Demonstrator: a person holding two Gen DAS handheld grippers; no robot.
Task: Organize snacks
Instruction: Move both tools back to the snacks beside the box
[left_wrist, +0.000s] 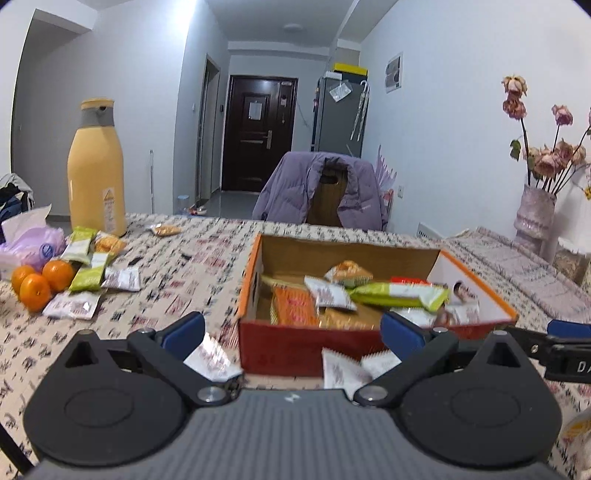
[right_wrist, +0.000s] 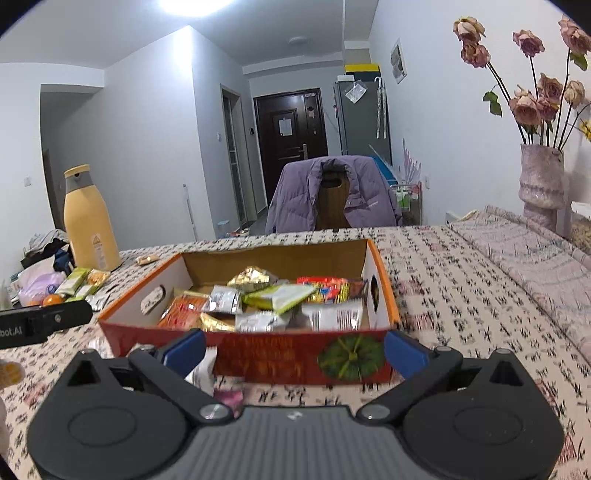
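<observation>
On the long table draped in a white cloth printed with black and red characters (right_wrist: 461, 280), an open orange-rimmed cardboard box (right_wrist: 384, 284) sits near the front edge, probably so both tools can reach it. It already holds a loose heap of wrapped snacks (right_wrist: 280, 299), so the sorting looks well along. A tall yellow bottle with a grey collar (left_wrist: 96, 170) stands far left, with green and white snack packets (left_wrist: 88, 273) still scattered beside three small oranges (left_wrist: 37, 284). More white sachets (left_wrist: 343, 369) lie just in front of the box wall. The left gripper (left_wrist: 291, 328) hangs low before the box, level, jaws spread wide and empty. The right gripper (right_wrist: 293, 347) faces the box front likewise, jaws wide apart, holding nothing.
</observation>
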